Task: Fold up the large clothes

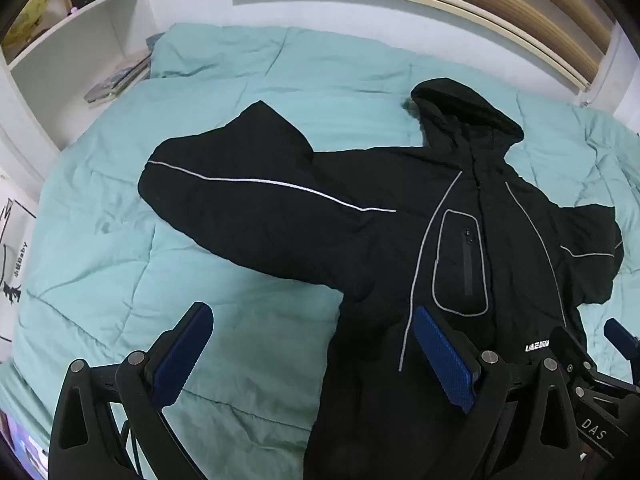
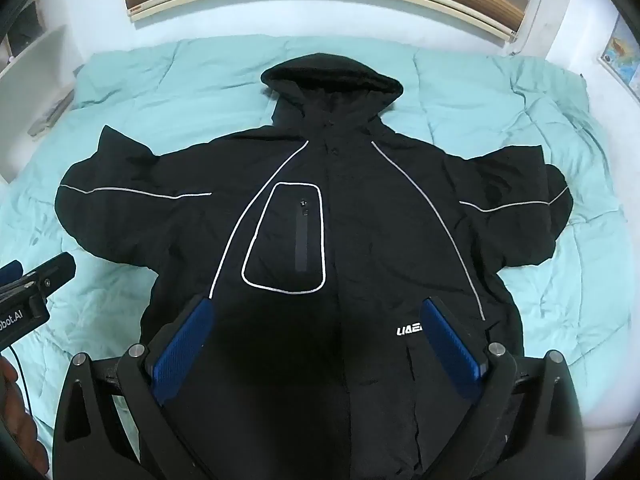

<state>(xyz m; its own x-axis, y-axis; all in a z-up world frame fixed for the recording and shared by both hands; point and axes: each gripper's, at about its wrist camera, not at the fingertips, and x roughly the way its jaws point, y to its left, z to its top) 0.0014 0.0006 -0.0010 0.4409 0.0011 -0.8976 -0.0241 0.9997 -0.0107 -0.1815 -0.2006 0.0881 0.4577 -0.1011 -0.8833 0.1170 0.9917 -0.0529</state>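
Left claw [image 1: 312, 352] — fingers spread, empty, hovering above the jacket's lower left edge. Right claw [image 2: 316, 344] — likewise spread, empty, over the hem. Black hooded jacket [image 2: 320, 216] — lay front-up on the teal quilt [image 2: 520, 100] of the bed, sleeves out sideways, hood far. Risk: the padded, slippery shell could slide from a shallow pinch, or the quilt get pinched along with it.

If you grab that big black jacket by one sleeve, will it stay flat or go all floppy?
Probably floppy: the black jacket lies soft and creased on the quilt. Its puffy sleeve looks padded, so likely bulky and it may sag.
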